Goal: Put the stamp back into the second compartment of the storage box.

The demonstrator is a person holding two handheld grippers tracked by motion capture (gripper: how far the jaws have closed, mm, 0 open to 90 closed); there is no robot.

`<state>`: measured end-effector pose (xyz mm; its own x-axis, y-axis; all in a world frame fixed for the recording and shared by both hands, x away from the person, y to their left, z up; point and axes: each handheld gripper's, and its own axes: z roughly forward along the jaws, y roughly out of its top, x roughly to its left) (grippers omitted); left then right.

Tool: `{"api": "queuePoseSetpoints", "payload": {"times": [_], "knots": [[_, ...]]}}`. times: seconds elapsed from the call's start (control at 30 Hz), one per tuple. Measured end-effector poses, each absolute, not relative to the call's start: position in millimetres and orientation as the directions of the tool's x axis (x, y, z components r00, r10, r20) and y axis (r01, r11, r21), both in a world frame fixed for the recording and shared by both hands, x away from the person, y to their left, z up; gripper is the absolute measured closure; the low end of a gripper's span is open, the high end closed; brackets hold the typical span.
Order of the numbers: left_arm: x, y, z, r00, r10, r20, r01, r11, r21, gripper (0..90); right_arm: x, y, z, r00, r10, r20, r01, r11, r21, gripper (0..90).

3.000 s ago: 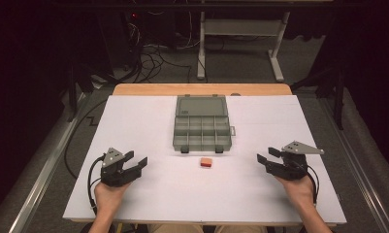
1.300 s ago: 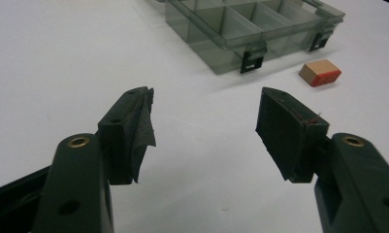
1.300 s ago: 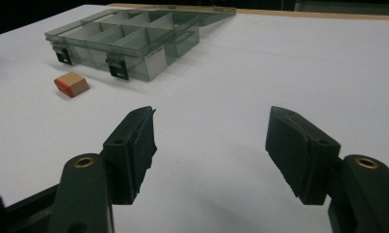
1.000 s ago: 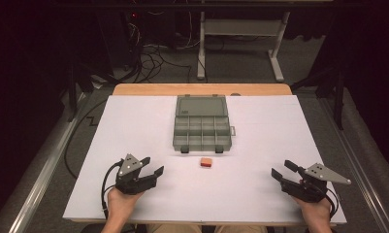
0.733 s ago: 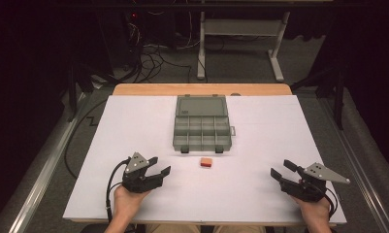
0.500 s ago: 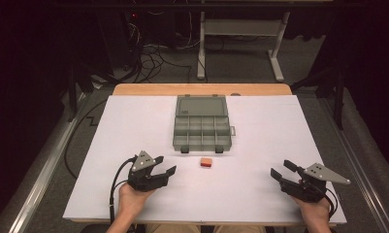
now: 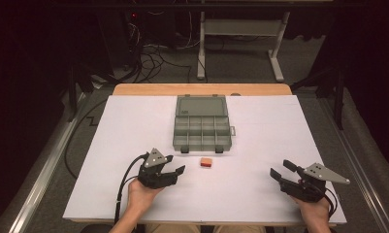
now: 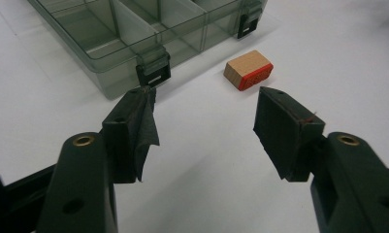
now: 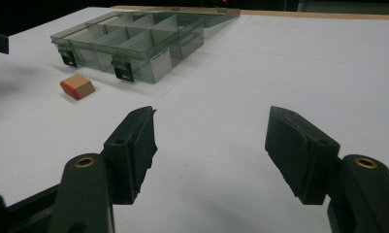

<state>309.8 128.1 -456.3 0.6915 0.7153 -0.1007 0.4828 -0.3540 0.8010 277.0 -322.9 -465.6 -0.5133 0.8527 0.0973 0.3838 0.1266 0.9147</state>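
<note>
A small wooden block with a red face (image 7: 206, 162) (image 8: 248, 70) (image 9: 77, 87) lies on the white table just in front of an open grey compartment box (image 7: 202, 127) (image 8: 134, 34) (image 9: 129, 41). My left gripper (image 7: 175, 172) (image 8: 204, 124) is open a short way to the block's left, jaws pointing at it, nothing between them. My right gripper (image 7: 281, 170) (image 9: 214, 145) is open near the table's front right, far from the block, holding nothing.
The box's lid (image 7: 202, 105) lies flat behind its compartments, and two black latches (image 8: 153, 73) hang on its front wall. The white table (image 7: 279, 136) ends in a wooden strip at the back. Cables and a desk frame (image 7: 240, 39) are on the floor beyond.
My left gripper has slid right and forward toward the block, staying open. My right gripper, which moved back toward the front edge earlier, has held still over the last second.
</note>
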Motion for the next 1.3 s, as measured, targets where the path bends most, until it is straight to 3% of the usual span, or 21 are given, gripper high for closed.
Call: {"api": "queuePoseSetpoints", "payload": {"times": [1.3], "knots": [[357.6,48.1,-445.2,0.781,0.621,-0.065,0.518,-0.586,0.623,44.9,277.7,-322.2,-465.2,-0.507,0.856,0.1,0.384,0.12,0.916,35.8]]}}
